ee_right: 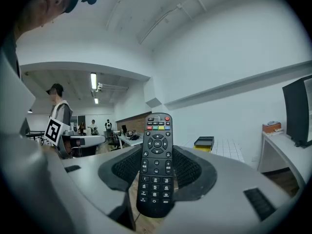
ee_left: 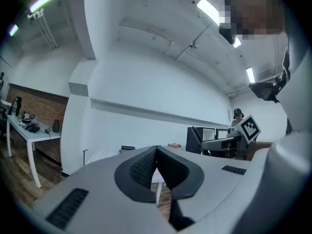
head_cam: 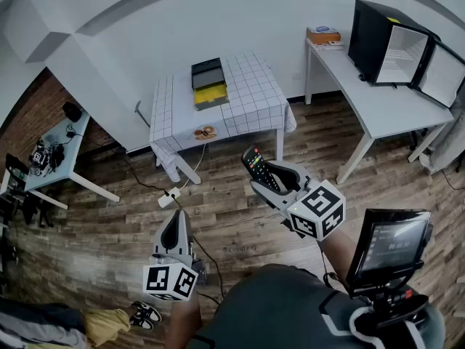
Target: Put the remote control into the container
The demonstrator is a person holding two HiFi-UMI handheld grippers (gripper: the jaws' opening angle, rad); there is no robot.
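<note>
Black remote control [head_cam: 256, 167] clamped in the right gripper [head_cam: 278, 179], short of the checked table [head_cam: 247, 111].
Head view: the container [head_cam: 208, 83] sits on that table, and the left gripper [head_cam: 174, 230] is farther from it. Left gripper view: jaws closed together, empty. Right gripper view: pads press the remote's sides, buttons facing the camera.

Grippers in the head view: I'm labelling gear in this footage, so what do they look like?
The left gripper and right gripper both have light grey moulded bodies with two curved jaws lined in black ribbed pads. Each carries a white cube printed with black square markers. The person wears a dark grey top.
</note>
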